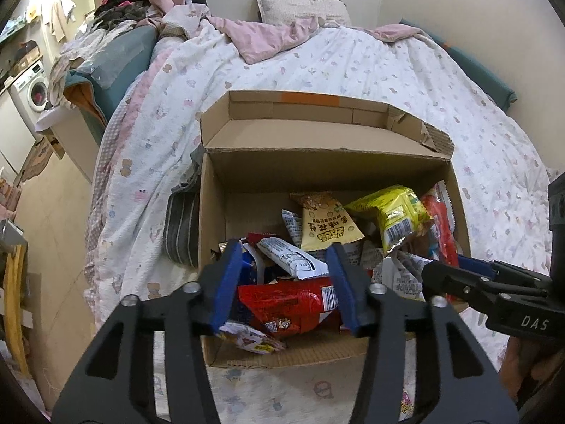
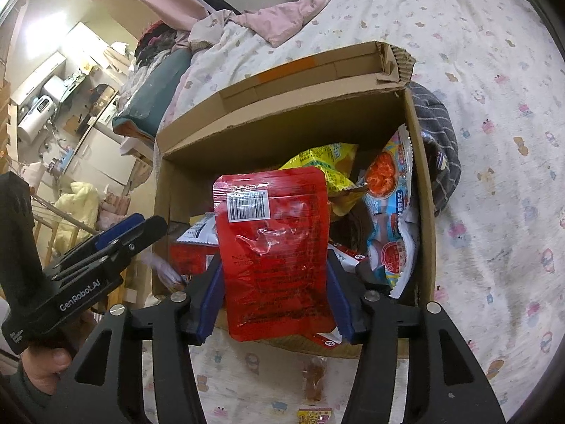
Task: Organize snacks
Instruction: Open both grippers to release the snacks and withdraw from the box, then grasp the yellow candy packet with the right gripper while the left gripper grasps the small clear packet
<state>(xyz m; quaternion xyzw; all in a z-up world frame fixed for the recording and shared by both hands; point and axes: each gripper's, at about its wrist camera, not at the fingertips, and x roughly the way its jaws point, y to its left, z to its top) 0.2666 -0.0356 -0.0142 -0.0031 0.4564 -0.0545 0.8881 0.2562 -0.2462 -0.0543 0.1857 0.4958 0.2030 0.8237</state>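
Note:
An open cardboard box (image 1: 212,212) sits on the bed, filled with several snack packets: a yellow one (image 1: 392,212), a tan peanut one (image 1: 325,226), a white one (image 1: 293,258) and a red one (image 1: 289,300). My left gripper (image 1: 284,247) hovers open over the box's near end, with nothing between its blue pads. My right gripper (image 2: 274,259) holds a red pouch (image 2: 275,247) upright above the box (image 2: 423,176), its side edges against both pads. From each wrist view the other gripper shows at the side: right gripper (image 1: 455,265), left gripper (image 2: 141,226).
The box rests on a printed quilt (image 1: 353,63) with a grey striped cloth (image 1: 180,226) beside it. Small snacks (image 2: 314,378) lie on the quilt before the box. A pillow (image 1: 300,7) is at the headboard. A washing machine (image 1: 35,88) and clutter stand left of the bed.

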